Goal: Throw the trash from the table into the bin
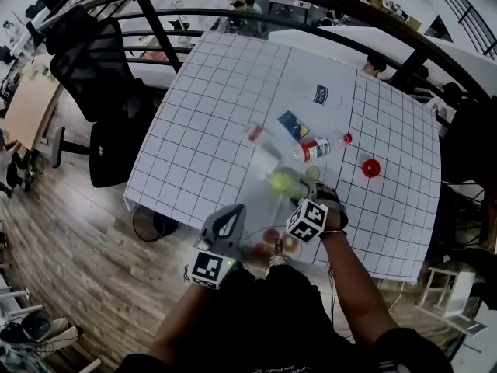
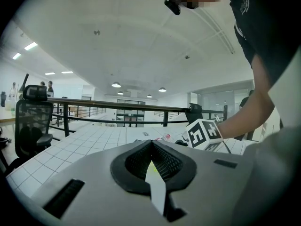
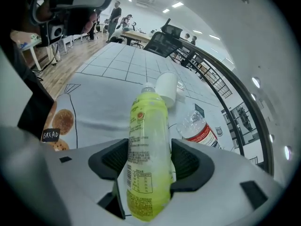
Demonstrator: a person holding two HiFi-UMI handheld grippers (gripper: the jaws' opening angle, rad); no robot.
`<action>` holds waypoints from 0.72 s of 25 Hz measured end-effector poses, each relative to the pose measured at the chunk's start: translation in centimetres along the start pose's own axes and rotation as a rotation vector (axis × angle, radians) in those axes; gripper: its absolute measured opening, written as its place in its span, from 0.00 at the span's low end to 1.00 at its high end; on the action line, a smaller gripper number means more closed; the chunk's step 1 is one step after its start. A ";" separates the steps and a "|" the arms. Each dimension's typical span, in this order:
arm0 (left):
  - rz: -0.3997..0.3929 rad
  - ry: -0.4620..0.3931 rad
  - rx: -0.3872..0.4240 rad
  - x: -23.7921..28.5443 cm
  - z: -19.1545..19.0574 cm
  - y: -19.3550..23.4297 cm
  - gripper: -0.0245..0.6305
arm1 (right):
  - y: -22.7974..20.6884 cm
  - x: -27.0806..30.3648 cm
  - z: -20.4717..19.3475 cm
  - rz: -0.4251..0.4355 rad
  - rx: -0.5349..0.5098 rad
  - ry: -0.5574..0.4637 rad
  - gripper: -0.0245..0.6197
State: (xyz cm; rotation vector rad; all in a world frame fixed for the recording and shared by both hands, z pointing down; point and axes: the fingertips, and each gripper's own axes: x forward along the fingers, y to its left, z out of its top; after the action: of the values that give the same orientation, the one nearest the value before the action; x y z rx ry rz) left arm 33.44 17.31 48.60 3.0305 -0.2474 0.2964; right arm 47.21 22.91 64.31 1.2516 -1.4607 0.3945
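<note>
**Right tool.** The right tool [image 3: 149, 147] pointed steeply down at the near part of the worktop [image 1: 210, 115]. Its jaws stood apart and straddled the yellow-green bottle [image 3: 146, 112]. The pads [image 3: 188, 161] sat close to the bottle's sides without clamping it. The bottle lay on its side on the pale printed sheet [image 3: 103, 102], with its base toward the tool and its white-capped neck pointing away.

**Left tool.** The left tool [image 2: 151, 147] was fully closed with nothing between its jaws. It was held near the worktop's near edge, pointing roughly level across the gridded surface.

**Other items on the worktop.**
- A white cup [image 3: 167, 86] lay on its side just beyond the bottle's cap.
- A clear bottle with a red label [image 3: 200, 132] lay just to the right of the yellow-green bottle.
- A blue packet [image 1: 293, 124] lay beyond the cup.
- A red lid [image 1: 371, 168] lay farther right, apart from the other items.
- The sheet carried printed cookie pictures with a "BREAD" label [image 3: 51, 134] near the person's side.

**Surroundings.** A black office chair [image 1: 97, 61] stood on the wooden floor at the worktop's left. A dark round container [image 1: 151, 224] sat on the floor by the near-left corner.
</note>
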 end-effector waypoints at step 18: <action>0.021 0.006 0.010 -0.9 -0.3 0.0 0.07 | -0.5 -0.8 0.2 -0.047 0.031 -0.035 0.48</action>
State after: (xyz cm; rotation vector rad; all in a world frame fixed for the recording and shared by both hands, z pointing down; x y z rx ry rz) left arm 32.55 17.48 48.69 3.0382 -0.2790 0.3098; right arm 47.41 22.91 63.32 1.3207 -1.4575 0.3664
